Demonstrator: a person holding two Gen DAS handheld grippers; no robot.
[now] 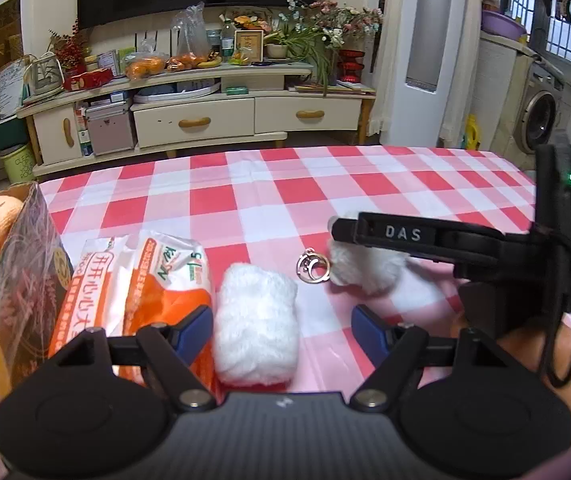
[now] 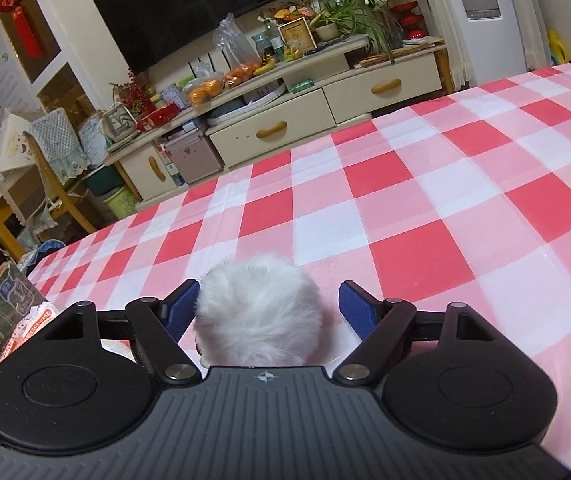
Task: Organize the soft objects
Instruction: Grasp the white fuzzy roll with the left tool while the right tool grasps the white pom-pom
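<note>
Meanwhile both spread claws (image 1: 281,330) (image 2: 269,306) straddle white fluffy toys (image 1: 257,326) (image 2: 259,316) beside tissue packs (image 1: 165,280).

Two black handheld grippers, blue pads

The left gripper (image 1: 281,330) has black linkages, silver pivot screws; the right gripper (image 2: 269,308) bears "DAS", a green light at two o'clock.

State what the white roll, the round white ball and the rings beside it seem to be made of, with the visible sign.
White roll: plush fabric, long matte fuzzy pile.
Round white ball: faux fur, probably; fine fluffy strands.
Rings: metal, judging by their shiny glints.
</note>
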